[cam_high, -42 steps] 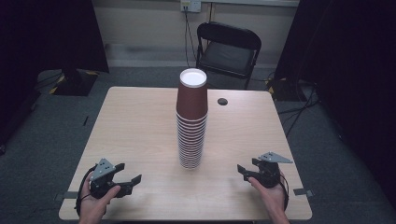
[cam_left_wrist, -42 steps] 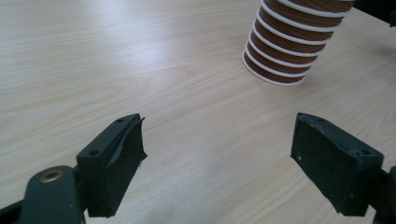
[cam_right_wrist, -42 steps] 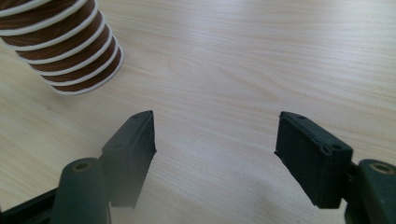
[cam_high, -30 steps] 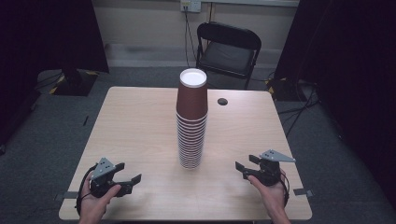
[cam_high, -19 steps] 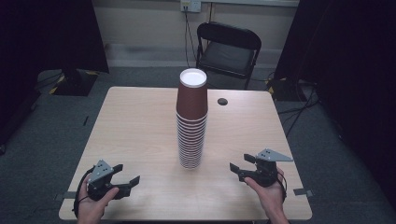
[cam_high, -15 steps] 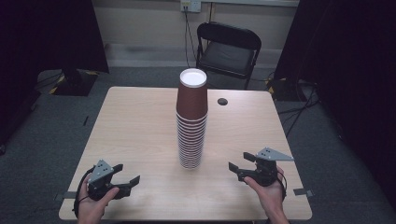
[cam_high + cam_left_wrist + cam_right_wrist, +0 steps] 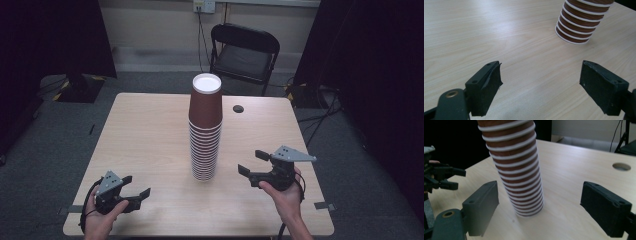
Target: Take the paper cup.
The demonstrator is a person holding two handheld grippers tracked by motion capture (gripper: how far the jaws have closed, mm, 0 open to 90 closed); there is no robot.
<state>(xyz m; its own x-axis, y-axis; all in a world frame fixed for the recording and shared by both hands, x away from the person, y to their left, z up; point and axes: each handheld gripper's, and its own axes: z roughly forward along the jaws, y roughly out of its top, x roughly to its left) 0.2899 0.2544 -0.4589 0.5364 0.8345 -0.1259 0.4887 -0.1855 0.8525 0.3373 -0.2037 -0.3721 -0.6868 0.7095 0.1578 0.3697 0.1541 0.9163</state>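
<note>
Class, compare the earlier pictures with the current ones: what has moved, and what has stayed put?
The right gripper has lifted off the table toward the stack of cups, and its jaws have just been opening with nothing between them. The left gripper and the cups stayed put.

No readable text, label, brand, number or sign appears anywhere: the stack of brown paper cups [image 7: 205, 131] is plain, and the wooden table [image 7: 150, 135] carries no print.
</note>
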